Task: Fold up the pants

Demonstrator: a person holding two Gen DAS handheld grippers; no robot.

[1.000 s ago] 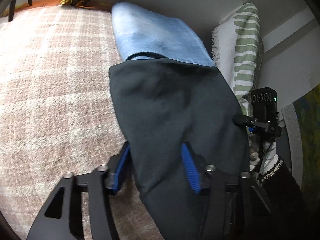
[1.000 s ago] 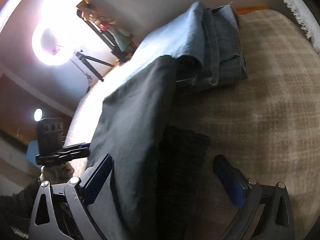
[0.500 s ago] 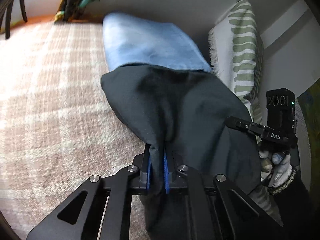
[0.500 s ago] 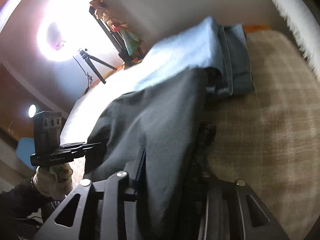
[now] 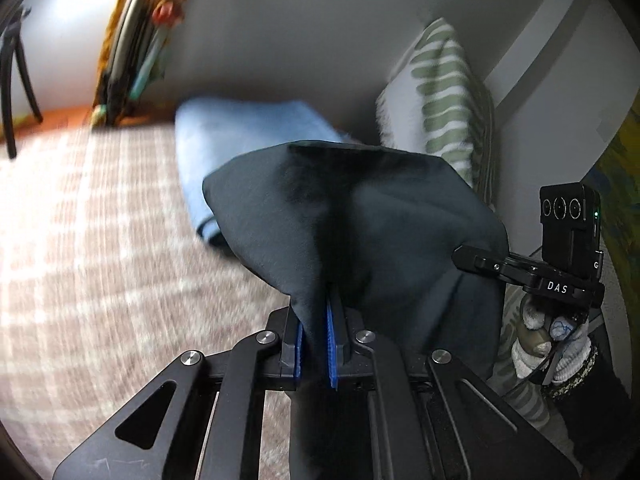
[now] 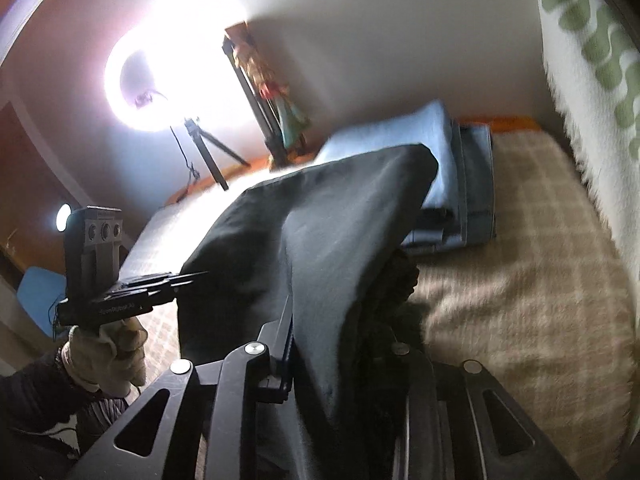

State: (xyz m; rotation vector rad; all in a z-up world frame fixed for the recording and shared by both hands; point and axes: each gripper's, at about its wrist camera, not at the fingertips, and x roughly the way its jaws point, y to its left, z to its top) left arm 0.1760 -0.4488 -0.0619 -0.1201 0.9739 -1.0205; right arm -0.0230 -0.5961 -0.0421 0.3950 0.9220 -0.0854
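Here the left gripper (image 5: 316,354) has its blue ribbed pads pressed close together on a fold of the dark pants (image 5: 360,220), a smooth, matte, almost black cloth. The cloth rises from the pads in a soft tent shape and hangs over the plaid blanket (image 5: 100,248), which looks woolly, with beige and brown squares. In the right wrist view the right gripper (image 6: 344,360) is also closed narrowly on the same dark pants (image 6: 320,240); the fabric drapes over its black metal frame and hides the pads, so the grip is seen only from the pinched cloth. The pants are held up between the two grippers, above the blanket. Behind them lies a pile of folded blue jeans (image 5: 240,136), thick denim with flat layered edges (image 6: 460,184). A white cushion with green wavy stripes (image 5: 444,96) and a fringed edge stands against the wall. A bright ring light (image 6: 176,60) on a tripod shines at the back.
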